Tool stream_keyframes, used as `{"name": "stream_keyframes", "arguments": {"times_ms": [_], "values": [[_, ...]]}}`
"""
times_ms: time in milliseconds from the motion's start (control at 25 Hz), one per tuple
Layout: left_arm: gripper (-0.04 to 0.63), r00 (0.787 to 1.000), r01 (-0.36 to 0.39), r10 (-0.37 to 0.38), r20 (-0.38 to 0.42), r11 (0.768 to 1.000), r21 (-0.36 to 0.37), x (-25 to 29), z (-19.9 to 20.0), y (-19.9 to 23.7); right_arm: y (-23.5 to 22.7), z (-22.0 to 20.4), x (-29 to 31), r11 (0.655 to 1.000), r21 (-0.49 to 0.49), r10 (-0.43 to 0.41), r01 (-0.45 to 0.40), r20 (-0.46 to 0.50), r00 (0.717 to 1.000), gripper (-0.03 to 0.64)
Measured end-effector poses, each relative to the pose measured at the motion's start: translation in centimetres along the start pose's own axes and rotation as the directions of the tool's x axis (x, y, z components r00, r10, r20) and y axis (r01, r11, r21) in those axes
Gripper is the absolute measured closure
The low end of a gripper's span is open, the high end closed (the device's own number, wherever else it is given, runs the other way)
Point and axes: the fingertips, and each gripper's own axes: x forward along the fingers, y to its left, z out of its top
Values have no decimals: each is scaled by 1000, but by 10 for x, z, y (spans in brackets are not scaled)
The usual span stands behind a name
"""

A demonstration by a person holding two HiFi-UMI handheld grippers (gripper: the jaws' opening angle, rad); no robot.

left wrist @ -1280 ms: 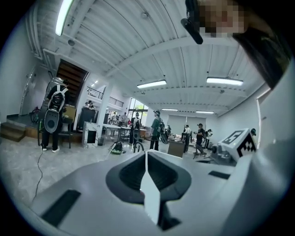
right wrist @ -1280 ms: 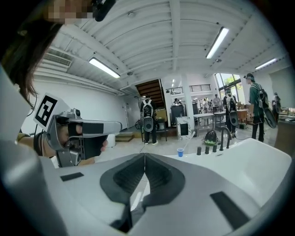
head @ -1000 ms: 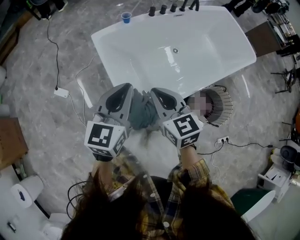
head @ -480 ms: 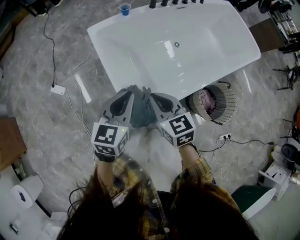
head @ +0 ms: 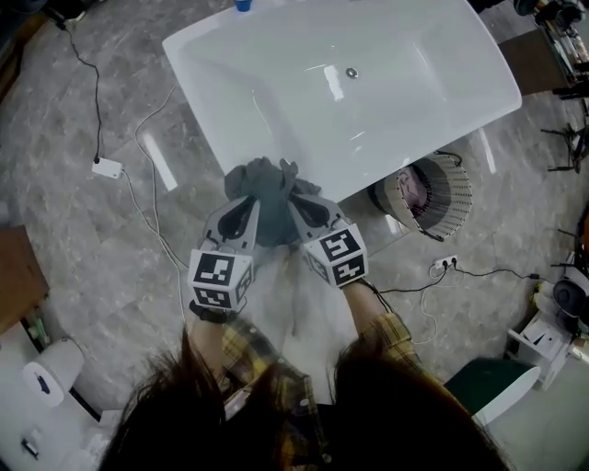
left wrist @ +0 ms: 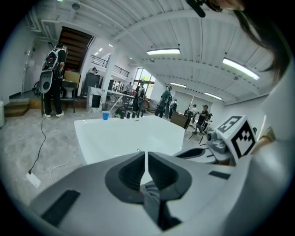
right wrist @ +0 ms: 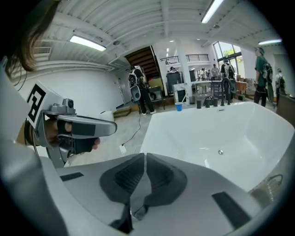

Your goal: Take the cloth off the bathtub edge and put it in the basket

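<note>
Both grippers hold a grey cloth (head: 263, 187), bunched up in the air at the near rim of the white bathtub (head: 368, 83). My left gripper (head: 251, 201) is shut on the cloth's left part, and in the left gripper view the cloth (left wrist: 152, 203) hangs from the closed jaws (left wrist: 145, 159). My right gripper (head: 294, 202) is shut on the right part, and a fold of cloth (right wrist: 138, 193) is pinched at its jaws (right wrist: 144, 159). The round ribbed basket (head: 444, 195) stands on the floor to the right, by the tub's corner.
A blue cup (head: 242, 5) sits on the tub's far rim. Cables and a white adapter (head: 108, 167) lie on the marble floor at left, a power strip (head: 444, 269) at right. Something pinkish lies inside the basket. People and equipment stand beyond the tub (left wrist: 133, 131).
The two grippers have drawn closer together and moved forward. The cloth now bunches above their tips at the tub's near rim instead of hanging between them.
</note>
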Motion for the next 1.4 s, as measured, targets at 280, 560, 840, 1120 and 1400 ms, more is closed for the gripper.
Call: {"name": "stream_keyframes", "arguments": {"times_ms": [280, 560, 840, 1120, 1400], "values": [[566, 994, 31, -34, -106, 999, -35, 23, -52, 7, -9, -56, 32, 997, 72, 4, 3, -86, 996, 593], [449, 982, 27, -41, -183, 997, -77, 41, -95, 21, -15, -89, 49, 993, 110, -21, 36, -134, 991, 421], [327, 948, 3, -15, -319, 999, -38, 60, -139, 42, -26, -126, 59, 991, 104, -56, 81, -228, 972, 248], [258, 909, -1, -7, -416, 1000, -20, 75, -176, 65, -31, -156, 67, 994, 26, -92, 107, -338, 937, 218], [245, 861, 25, -32, -507, 999, -20, 91, -200, 75, -29, -163, 77, 988, -133, -130, 83, -400, 907, 218]]}}
